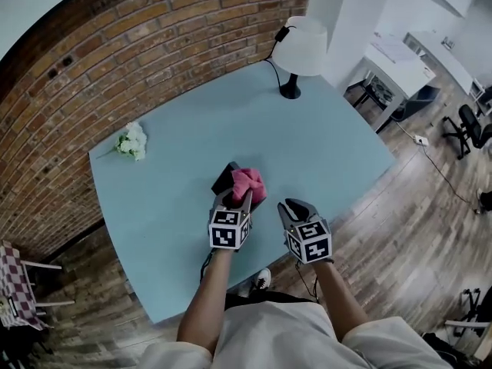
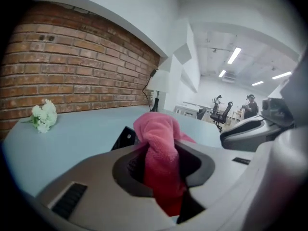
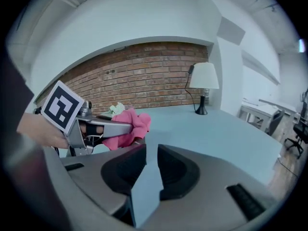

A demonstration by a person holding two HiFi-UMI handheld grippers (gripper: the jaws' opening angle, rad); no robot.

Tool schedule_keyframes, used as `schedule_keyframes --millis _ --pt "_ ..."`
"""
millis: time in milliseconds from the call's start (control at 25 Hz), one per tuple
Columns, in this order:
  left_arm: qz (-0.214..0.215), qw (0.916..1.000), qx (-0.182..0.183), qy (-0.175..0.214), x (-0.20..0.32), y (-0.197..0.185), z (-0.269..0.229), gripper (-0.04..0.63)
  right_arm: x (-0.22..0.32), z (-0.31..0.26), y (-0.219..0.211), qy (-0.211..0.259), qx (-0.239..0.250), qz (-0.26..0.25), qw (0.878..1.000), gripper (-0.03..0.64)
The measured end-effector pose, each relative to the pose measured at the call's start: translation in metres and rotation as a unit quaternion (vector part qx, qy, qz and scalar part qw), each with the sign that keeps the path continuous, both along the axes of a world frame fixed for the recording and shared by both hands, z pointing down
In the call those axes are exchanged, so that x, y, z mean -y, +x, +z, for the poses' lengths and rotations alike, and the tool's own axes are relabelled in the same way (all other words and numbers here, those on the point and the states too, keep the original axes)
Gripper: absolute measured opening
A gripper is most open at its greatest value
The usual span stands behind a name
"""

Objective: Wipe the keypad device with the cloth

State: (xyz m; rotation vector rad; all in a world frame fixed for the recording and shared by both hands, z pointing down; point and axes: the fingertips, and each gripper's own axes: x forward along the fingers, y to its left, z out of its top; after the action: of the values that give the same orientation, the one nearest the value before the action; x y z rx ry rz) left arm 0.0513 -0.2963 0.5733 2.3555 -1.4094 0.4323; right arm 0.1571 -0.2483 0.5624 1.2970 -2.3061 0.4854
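cloth (image 2: 159, 138) clamped between left gripper (image 1: 235, 200) fingers (image 2: 86, 177), over keypad device (image 1: 224, 180)

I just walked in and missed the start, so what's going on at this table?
A person holds a gripper in each hand over the light blue table. The left gripper is clamped on a pink cloth, which is bunched right over the dark keypad device; whether the cloth actually touches it cannot be told. The right gripper is beside it, jaws apart and empty. A lamp and some white flowers sit farther back.
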Motion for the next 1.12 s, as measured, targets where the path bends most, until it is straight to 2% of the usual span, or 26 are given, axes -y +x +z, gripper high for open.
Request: schedule_keyframes --millis 320,480,720,1120 --pt "-0.009 0.9996 0.023 -0.017 -0.012 -0.007 0.021 0.147 -0.025 0.019 0.021 -0.035 0.003 0.025 0.999 0.098" --pt "-0.021 0.9989 0.024 -0.035 -0.021 -0.018 0.035 0.147 -0.028 0.019 0.013 -0.034 0.008 0.017 0.999 0.098" --pt "-0.04 0.9946 0.032 -0.091 -0.042 -0.039 0.069 0.147 -0.032 0.02 0.005 -0.037 0.012 0.006 0.999 0.098" --pt "-0.045 0.9912 0.043 -0.116 -0.058 -0.061 0.097 0.147 -0.037 0.02 -0.013 -0.039 0.025 -0.005 0.999 0.098"
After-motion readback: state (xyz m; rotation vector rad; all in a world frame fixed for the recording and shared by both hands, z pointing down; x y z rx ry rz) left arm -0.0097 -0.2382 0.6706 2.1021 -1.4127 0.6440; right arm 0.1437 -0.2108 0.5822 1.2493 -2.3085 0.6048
